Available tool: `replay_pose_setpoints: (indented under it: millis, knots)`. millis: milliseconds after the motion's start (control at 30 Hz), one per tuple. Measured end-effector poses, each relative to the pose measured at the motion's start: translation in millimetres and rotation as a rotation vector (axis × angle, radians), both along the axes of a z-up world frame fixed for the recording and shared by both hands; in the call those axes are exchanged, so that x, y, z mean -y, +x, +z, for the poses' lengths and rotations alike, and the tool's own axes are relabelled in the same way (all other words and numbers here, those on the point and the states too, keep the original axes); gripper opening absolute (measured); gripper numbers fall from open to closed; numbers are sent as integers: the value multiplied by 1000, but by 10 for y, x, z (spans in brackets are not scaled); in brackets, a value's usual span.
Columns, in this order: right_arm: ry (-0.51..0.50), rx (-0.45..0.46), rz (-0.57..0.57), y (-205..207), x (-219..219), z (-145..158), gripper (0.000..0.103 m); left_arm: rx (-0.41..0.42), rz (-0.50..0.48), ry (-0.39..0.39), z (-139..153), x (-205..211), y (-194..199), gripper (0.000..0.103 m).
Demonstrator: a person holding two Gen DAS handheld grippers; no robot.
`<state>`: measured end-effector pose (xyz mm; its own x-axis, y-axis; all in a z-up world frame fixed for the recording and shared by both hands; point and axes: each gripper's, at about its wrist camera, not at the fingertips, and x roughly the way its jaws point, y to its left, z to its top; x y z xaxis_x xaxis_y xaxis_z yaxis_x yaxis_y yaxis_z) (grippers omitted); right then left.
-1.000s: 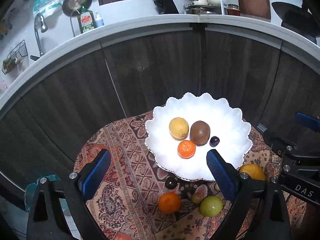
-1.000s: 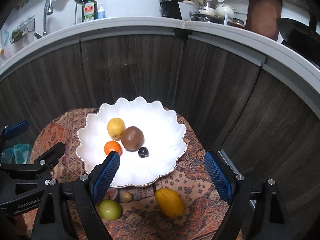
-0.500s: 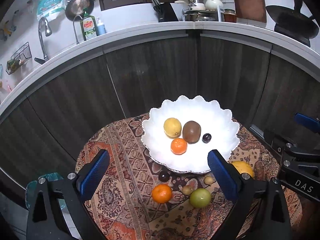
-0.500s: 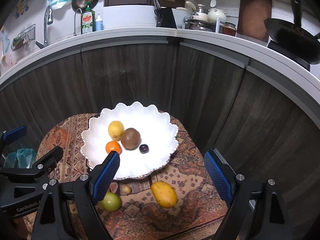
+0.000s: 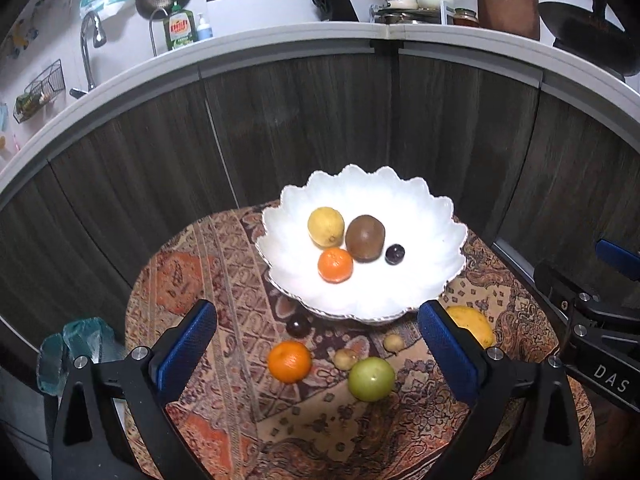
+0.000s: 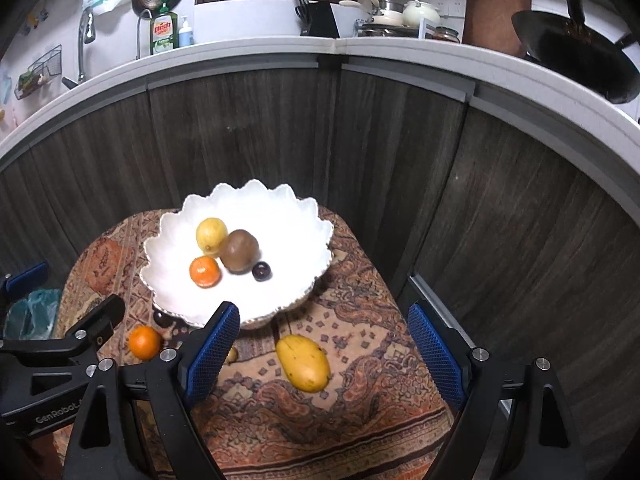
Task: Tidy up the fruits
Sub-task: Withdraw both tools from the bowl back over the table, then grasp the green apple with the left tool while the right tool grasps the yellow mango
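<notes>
Two pairs of blue fingers (image 5: 188, 344) spread wide and empty above loose fruit: an orange (image 5: 289, 361), green apple (image 5: 371, 373) and yellow mango (image 6: 303, 362) on the patterned surface (image 5: 224, 264), beside a white scalloped bowl (image 5: 440, 216) holding lemon (image 5: 325, 226), kiwi (image 5: 365, 237), orange and plum.

White scalloped bowl (image 5: 420, 200), orange-brown paisley cloth (image 5: 208, 280), green fruit (image 5: 371, 379), yellow mango (image 6: 304, 362)

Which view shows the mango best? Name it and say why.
The right wrist view: the whole mango lies unobstructed on the cloth, between the open fingers. In the left wrist view the left gripper's right finger hides part of it.
</notes>
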<state>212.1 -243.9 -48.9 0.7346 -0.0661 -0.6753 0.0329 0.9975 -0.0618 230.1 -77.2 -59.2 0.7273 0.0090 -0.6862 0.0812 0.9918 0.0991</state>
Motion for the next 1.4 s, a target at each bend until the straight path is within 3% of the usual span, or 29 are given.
replay_pose_setpoints:
  millis: [500, 867, 1400]
  knots:
    - [-29, -64, 24, 57, 117, -529, 87, -119, -5, -41, -649, 136, -3, 101]
    - [-20, -133, 29, 146, 191, -922, 87, -197, -3, -16, -1052, 249, 97, 94]
    - [-6, -184, 40, 287, 163, -1242, 87, -273, -4, -31, -1430, 300, 255, 71]
